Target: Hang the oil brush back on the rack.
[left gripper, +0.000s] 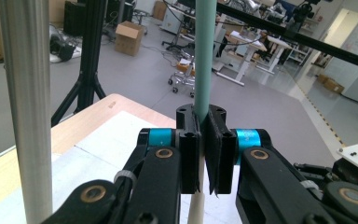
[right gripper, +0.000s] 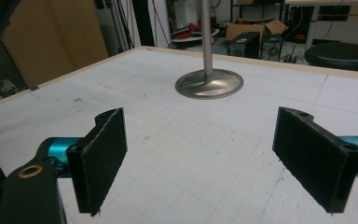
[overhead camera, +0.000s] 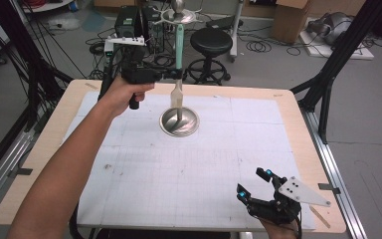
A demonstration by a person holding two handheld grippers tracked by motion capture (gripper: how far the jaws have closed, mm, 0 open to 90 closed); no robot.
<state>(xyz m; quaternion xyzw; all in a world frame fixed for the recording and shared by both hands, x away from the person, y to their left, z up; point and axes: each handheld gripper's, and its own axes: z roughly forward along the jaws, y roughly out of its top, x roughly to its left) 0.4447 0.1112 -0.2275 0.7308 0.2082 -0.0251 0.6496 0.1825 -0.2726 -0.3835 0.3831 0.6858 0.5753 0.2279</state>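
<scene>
Toward the far middle of the table (overhead camera: 298, 129), a shiny round metal stand base (overhead camera: 179, 122) sits on the white gridded mat (overhead camera: 189, 174), with its steel pole (left gripper: 25, 102) rising straight up. Just beside that pole, the left gripper (overhead camera: 176, 74) is clamped on a spatula (overhead camera: 178, 64), its mint-green handle pointing up and its pale blade hanging down over the base. From the left gripper view both black jaws are pressed tight against the green handle, with the cream blade showing just below them. Whether the blade touches the base, I cannot tell.

At the near right corner, the right gripper (overhead camera: 252, 183) rests low over the mat with its jaws spread wide and nothing between them; its grey three-cornered plate (overhead camera: 301, 191) reaches toward the mat's right edge. From the right gripper view, bare mat runs all the way from the pads (right gripper: 100, 158) to the stand base.

Wide open mat lies between the two grippers. A tan wooden border shows around the mat on the left, far and right sides, broader on the left.
</scene>
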